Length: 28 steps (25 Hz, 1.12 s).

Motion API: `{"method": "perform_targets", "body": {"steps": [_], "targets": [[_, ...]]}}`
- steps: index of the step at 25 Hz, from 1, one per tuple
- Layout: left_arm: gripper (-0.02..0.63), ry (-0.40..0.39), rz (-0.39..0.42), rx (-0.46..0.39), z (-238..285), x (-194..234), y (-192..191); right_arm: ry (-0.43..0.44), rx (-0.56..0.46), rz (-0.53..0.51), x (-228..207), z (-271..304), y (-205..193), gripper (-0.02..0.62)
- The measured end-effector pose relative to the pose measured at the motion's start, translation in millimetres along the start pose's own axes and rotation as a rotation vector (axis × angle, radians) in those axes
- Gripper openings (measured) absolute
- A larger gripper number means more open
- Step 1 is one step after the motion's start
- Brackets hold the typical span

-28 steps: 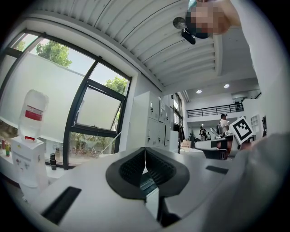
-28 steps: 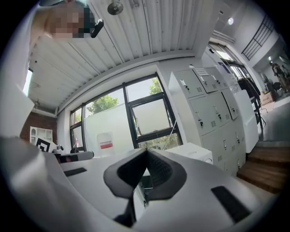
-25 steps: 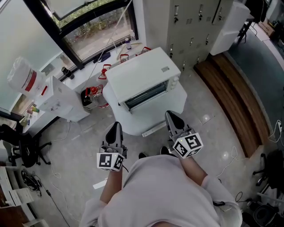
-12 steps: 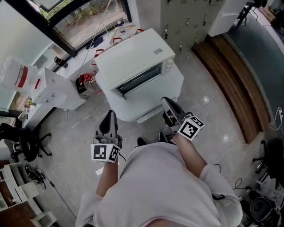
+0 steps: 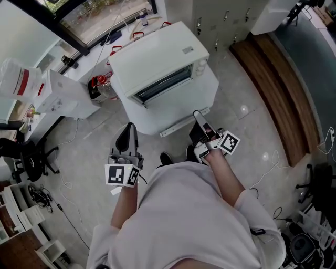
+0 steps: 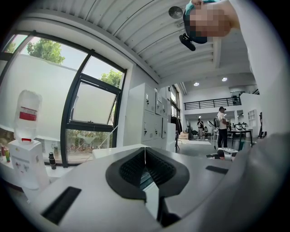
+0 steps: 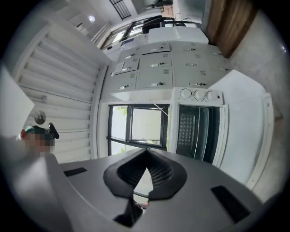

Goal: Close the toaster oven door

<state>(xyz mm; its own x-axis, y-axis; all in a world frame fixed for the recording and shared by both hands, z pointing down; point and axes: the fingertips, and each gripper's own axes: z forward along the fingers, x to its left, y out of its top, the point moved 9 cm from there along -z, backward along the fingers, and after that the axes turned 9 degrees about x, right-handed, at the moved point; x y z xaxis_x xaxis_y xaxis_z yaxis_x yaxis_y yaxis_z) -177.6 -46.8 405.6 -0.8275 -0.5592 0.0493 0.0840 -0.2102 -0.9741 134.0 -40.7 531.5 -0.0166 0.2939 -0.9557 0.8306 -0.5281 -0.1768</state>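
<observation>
Door [image 5: 165,88] status: not closed, as far as I can judge. Right gripper view looks straight at the front of the toaster oven [image 5: 157,55]. Rack [image 7: 188,131] shows plainly in the dark opening and the glass seems to stand off the frame, so the door reads as ajar or dropped open. Can't rule out that I'm seeing through closed glass; head view only gives a thin dark strip under the oven's top edge. Knobs [image 7: 197,95] sit at one end of the front.

Oven sits on a white surface [image 5: 189,105], front toward the person, window [image 5: 105,16] behind it.

Right gripper [image 5: 199,117]: jaws together, nothing between them. It is rolled on its side and pointed at the oven front, near the surface's front edge but apart from door and oven.

Left gripper [image 5: 128,129]: jaws together too, empty. It is held over the floor [image 5: 89,152] short of the surface, aimed at the oven with the window beyond.

Progress: nothing touches the door. If it is open, the whole job is left: get a closed jaw tip against the door's free edge, swing it up, press until it seats. Right gripper is nearer and better lined up for that.
</observation>
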Motion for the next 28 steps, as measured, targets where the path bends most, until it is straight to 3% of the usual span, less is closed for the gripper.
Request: {"method": "perform_targets", "body": {"steps": [13,22,28], "targets": [[0.020,0.016,0.002,0.027,0.3,-4.9,-2.9,-0.044,0.049,0.055,-69.2,-30.9,-5.5,0.011],[0.020,0.031,-0.008,0.039,0.4,-3.6,-6.0,-0.069,0.037,0.086,-105.9,-44.4,-4.8,0.194],[0.020,0.032,-0.010,0.052,6.5,-3.2,-5.7,-0.129,0.033,0.108,-135.3,-60.5,-5.1,0.198]]}}
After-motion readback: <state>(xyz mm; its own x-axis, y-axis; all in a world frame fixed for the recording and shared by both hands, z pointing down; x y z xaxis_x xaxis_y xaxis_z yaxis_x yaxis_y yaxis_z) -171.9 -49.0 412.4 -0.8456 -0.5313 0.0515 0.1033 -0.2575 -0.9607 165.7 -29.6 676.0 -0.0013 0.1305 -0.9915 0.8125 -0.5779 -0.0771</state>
